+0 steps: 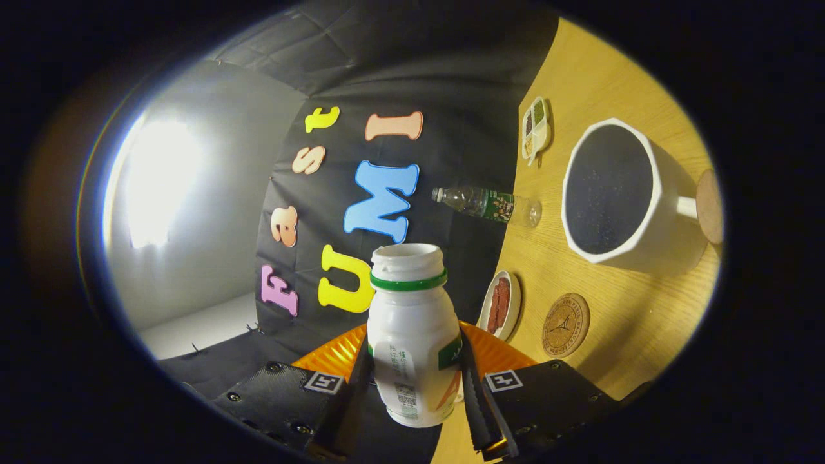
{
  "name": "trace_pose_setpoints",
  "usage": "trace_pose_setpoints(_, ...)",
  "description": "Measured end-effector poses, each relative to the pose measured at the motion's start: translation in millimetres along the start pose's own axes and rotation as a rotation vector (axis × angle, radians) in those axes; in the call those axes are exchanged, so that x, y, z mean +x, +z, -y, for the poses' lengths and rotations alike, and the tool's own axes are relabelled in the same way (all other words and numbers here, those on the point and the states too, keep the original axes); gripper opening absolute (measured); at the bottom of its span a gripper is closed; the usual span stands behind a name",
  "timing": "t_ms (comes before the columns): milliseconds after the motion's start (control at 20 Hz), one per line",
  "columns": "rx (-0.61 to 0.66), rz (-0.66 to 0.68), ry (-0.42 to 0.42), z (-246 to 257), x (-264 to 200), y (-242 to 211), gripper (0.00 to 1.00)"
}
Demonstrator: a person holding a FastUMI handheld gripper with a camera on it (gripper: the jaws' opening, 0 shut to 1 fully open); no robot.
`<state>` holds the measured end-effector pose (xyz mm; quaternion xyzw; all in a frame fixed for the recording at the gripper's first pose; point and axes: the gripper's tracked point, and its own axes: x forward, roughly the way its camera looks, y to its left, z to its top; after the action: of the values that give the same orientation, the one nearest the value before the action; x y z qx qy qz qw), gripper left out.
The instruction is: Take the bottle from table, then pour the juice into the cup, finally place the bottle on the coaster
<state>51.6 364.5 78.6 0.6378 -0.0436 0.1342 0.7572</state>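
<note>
Wooden tabletop [612, 58] is filling the right side of the tilted scene, meeting the booth's black cloth wall to the left, with a brightly lit pale wall further left. The tongs [416, 380] are gripping the white bottle [412, 328] by its lower body, both fingers [474, 386] pressing on its sides. The bottle's long axis is running straight ahead along the fingers, its open, green-ringed mouth pointing away toward the cloth wall. To the right, the white cup [619, 193] is standing on the tabletop with its dark opening facing the camera and its handle on the far right side. A round cork coaster [566, 325] is lying near the tongs, just right of a small dish [501, 304] holding something reddish. Another cork disc [709, 205] is sitting beside the cup's handle. A clear plastic bottle [486, 203] and a divided snack tray [535, 127] are resting along the tabletop's edge by the cloth wall.
</note>
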Motion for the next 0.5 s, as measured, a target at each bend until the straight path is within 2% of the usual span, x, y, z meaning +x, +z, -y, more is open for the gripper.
trace_pose_setpoints(500, 0.156, 0.043, 0.009, 0, 1, 20, 0.65)
